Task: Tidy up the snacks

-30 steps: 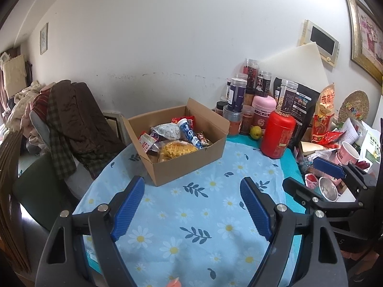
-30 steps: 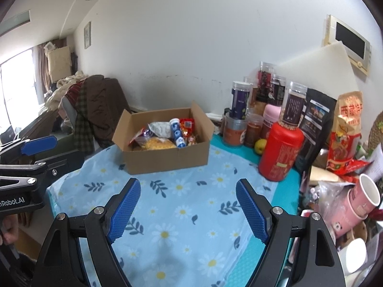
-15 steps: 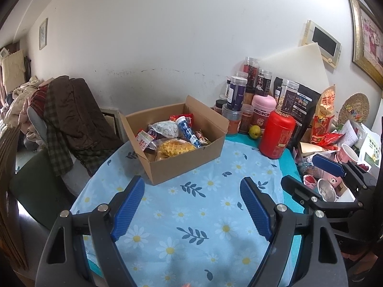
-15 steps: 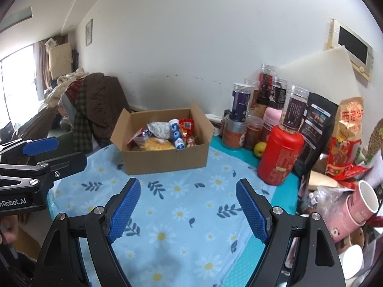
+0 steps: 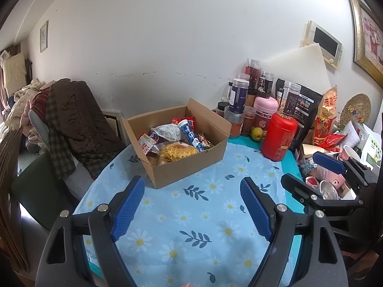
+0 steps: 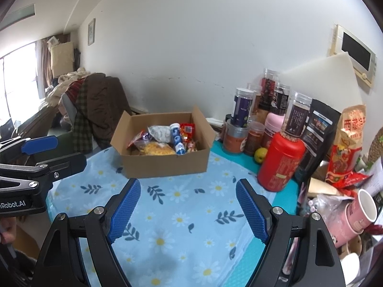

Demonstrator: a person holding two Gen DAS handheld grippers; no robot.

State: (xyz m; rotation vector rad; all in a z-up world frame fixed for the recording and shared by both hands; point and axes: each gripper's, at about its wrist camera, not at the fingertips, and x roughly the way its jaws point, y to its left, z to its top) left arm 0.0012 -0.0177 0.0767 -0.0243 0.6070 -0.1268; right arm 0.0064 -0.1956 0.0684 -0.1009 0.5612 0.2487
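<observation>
Left wrist view: left gripper [image 5: 192,205] was spread wide w/ nothing between the pads, above the daisy cloth [image 5: 210,217]. Box [image 5: 189,167] sat ahead, apart from it, snacks [image 5: 178,151] piled inside. Right gripper [image 5: 308,174] showed at right, near the cups.

Right wrist view: right gripper [image 6: 188,206] was spread too, empty. Red bottle [image 6: 280,162] stood just beside its path; a wide reach could prob. knock it or the jars [image 6: 243,110] over.
</observation>
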